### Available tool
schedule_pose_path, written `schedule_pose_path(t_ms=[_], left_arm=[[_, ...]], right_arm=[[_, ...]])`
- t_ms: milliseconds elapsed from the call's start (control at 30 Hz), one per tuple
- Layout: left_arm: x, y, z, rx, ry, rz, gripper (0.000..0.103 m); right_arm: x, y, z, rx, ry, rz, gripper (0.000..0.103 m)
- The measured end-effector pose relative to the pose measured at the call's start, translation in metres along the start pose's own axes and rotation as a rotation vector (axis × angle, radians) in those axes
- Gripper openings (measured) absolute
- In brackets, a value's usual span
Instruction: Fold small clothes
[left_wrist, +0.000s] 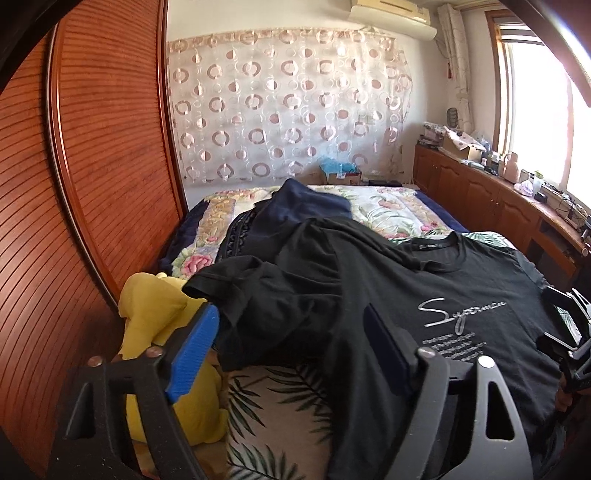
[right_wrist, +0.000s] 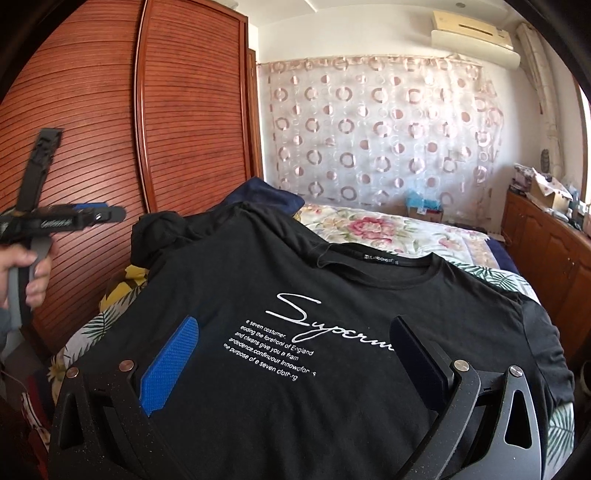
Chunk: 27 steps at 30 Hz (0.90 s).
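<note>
A black T-shirt with white script lettering lies front-up and spread on the bed, its collar toward the patterned curtain on the far wall.

The right wrist view looks straight down the shirt's chest. The right gripper hovers over the printed text with its fingers spread wide, nothing between them; whether the tips touch the cloth cannot be told. Only this view shows the person's left hand, off to the wardrobe side of the shirt, wrapped round the handle of the left gripper, seen side-on there.

The left wrist view looks across the shirt from that wardrobe side. The left gripper is also opened wide and holds nothing, with its fingers over the shirt's rumpled sleeve. This view alone shows a yellow garment bunched beside that sleeve, against the wardrobe, and more dark clothes heaped beyond the shirt, toward the curtain. It also catches the window and the cluttered wooden cabinet under it, on the shirt's far side from the wardrobe.
</note>
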<state>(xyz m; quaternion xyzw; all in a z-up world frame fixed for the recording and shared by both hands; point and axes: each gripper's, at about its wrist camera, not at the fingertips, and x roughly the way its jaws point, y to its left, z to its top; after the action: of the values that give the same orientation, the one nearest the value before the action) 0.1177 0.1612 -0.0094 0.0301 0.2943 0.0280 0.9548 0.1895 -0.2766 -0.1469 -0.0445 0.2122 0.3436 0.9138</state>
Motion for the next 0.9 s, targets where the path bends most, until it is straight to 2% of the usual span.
schedule_pose_path(t_ms=[33,100,200,333,433,467,700,900], left_arm=[[0.008,0.006,0.003,0.001,0.022,0.004,0.071],[0.023,0.016,0.009,0.01,0.055,0.027,0.055],[0.042,0.028,0.016,0.017,0.091,0.016,0.046],[0.067,0.037,0.016,0.033,0.14,0.012,0.041],[0.076,0.034,0.014,0.06,0.162,0.025,0.02],[0.075,0.033,0.014,0.071,0.154,0.036,0.005],[0.05,0.014,0.034,0.117,0.086,-0.016,0.003],[0.038,-0.031,0.067,0.133,0.046,-0.12,0.003]], right_arm=[[0.001,-0.003,0.001,0.001,0.007,0.005,0.103],[0.004,-0.005,0.003,0.004,0.017,0.012,0.102],[0.011,-0.005,0.009,-0.001,0.022,0.012,0.102],[0.015,-0.004,0.007,0.005,0.028,0.01,0.102],[0.018,-0.001,0.004,0.01,0.035,0.006,0.102],[0.019,0.0,0.004,0.01,0.038,0.004,0.102],[0.016,0.002,0.002,0.026,0.036,-0.003,0.102],[0.008,0.001,0.003,0.037,0.017,-0.028,0.102]])
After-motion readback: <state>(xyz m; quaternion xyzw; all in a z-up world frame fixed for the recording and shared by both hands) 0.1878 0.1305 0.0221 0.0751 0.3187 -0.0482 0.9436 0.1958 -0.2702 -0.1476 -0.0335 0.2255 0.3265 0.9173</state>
